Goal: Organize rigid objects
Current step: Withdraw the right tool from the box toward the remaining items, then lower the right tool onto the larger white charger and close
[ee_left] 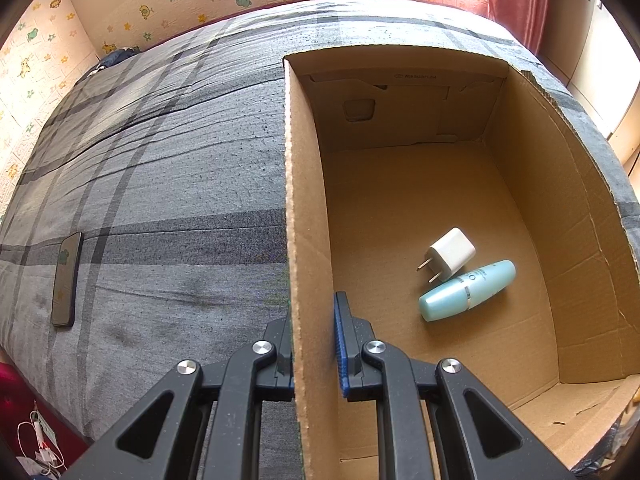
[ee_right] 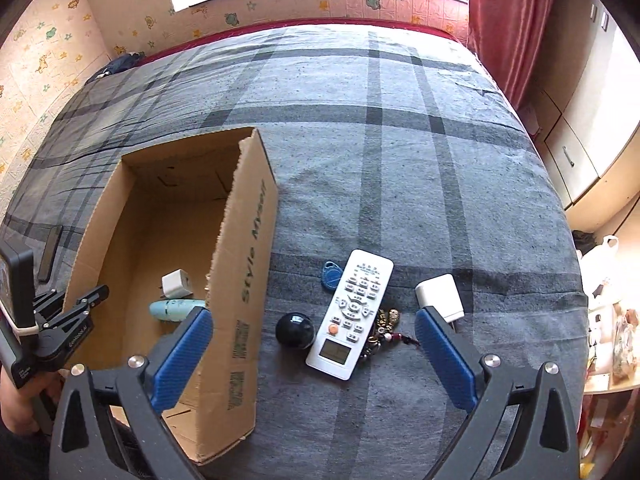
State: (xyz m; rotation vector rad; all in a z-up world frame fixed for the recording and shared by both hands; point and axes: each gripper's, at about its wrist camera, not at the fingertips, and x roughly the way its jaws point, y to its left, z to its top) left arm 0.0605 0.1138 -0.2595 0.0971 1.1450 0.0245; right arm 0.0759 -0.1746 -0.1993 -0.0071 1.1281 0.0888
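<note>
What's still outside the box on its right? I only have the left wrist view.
Observer: A remote lies on the bed, just right of the box.
Operator: Anything between them?
Observer: A black ball sits between the remote and the box wall.
Operator: Is the right gripper free?
Observer: Yes, the right gripper is open and holds nothing; ball and remote show between its fingers.

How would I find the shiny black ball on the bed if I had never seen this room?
Start at the big brown cardboard box standing on the grey checked bedspread. Just outside its printed wall lies a long white remote control, and the glossy black ball sits between the two. It is the only round, dark thing there; its neighbours are flat or boxy, like the blue key tag.
</note>
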